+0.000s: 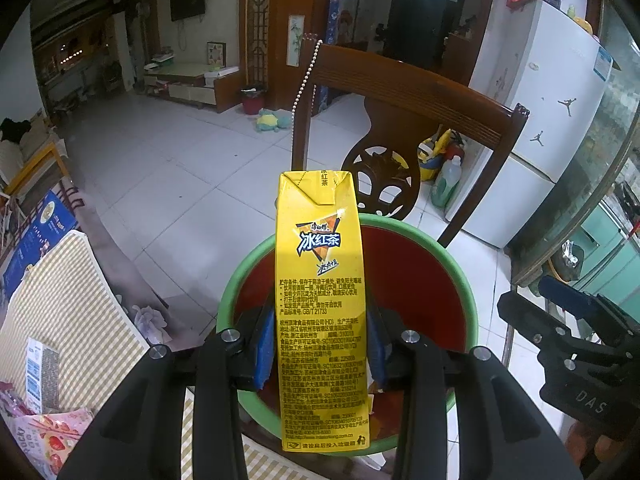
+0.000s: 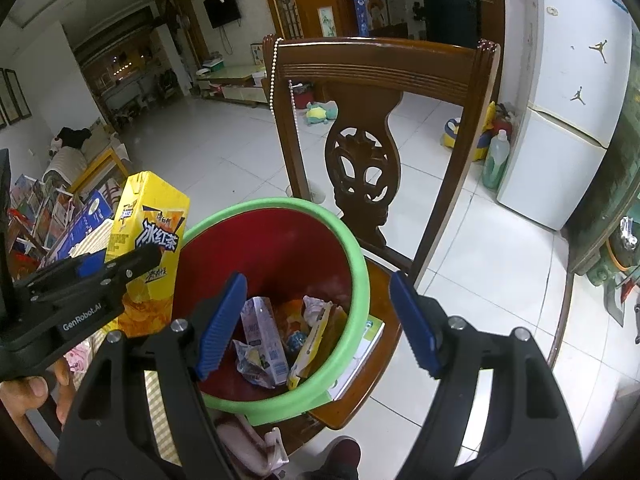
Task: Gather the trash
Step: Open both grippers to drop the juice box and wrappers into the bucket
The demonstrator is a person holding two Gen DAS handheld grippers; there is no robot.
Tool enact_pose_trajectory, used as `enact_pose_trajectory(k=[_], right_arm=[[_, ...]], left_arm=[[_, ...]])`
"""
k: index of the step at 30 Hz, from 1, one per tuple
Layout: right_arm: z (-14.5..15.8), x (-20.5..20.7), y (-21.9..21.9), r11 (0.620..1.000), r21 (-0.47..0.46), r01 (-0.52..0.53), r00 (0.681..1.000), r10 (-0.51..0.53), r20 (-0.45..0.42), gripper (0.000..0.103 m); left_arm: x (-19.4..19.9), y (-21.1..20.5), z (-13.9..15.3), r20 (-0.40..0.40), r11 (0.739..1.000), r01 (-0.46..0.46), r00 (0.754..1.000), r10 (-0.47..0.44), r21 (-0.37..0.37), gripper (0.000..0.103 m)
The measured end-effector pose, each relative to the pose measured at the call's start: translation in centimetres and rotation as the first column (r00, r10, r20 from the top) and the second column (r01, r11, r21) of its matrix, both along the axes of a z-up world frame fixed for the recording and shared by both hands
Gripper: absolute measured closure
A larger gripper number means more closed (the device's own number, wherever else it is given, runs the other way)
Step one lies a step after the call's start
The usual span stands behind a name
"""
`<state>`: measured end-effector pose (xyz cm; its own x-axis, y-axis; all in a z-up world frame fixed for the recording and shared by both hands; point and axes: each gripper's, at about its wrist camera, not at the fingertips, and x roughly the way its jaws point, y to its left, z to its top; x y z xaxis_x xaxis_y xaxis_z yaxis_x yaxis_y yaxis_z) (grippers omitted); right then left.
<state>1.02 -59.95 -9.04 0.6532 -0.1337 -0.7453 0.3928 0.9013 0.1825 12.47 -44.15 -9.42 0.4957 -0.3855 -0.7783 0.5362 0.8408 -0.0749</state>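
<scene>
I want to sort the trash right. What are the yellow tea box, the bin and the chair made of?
The yellow iced tea carton looks like coated paperboard: glossy print, folded top flap and sharp creased edges. The red bin with its green rim looks like smooth moulded plastic with a slight sheen. The chair looks like dark varnished wood, with carved grooves and a cut-out back.

The left black two-finger gripper [image 1: 322, 354] points steeply down, its blue-padded fingers [image 1: 264, 354] pressed against both sides of an upright yellow iced-tea carton [image 1: 320, 300]. A bare hand [image 2: 38, 394] grips its handle from below, seen in the right wrist view. The right black two-finger gripper [image 2: 320, 320] also tilts downward, its blue-padded fingers [image 2: 222, 320] spread wide apart with nothing between them.
</scene>
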Motion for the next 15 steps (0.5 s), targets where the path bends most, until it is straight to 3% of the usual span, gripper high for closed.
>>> enact_pose_trajectory(k=[7,8,10,15], right_arm=[[0.15,-0.13,-0.09,1.0,-0.002,0.006,1.0,-0.006,0.004,0.031],[0.14,-0.15,-0.17,1.0,-0.001,0.009,1.0,-0.009,0.003,0.031],[0.09,-0.21,-0.09,1.0,-0.001,0.011,1.0,-0.011,0.002,0.031],[0.08,-0.23,-0.1,1.0,-0.001,0.012,1.0,-0.012,0.005,0.029]], left_arm=[[-0.01,-0.34,0.08,0.008,1.0,0.004,1.0,-0.004,0.005,0.068],[0.02,-0.41,0.1,0.01,1.0,0.005,1.0,-0.005,0.006,0.066],[-0.04,-0.43,0.18,0.016,1.0,0.004,1.0,-0.004,0.004,0.047],[-0.28,-0.25,0.52,0.028,1.0,0.005,1.0,-0.005,-0.007,0.047]])
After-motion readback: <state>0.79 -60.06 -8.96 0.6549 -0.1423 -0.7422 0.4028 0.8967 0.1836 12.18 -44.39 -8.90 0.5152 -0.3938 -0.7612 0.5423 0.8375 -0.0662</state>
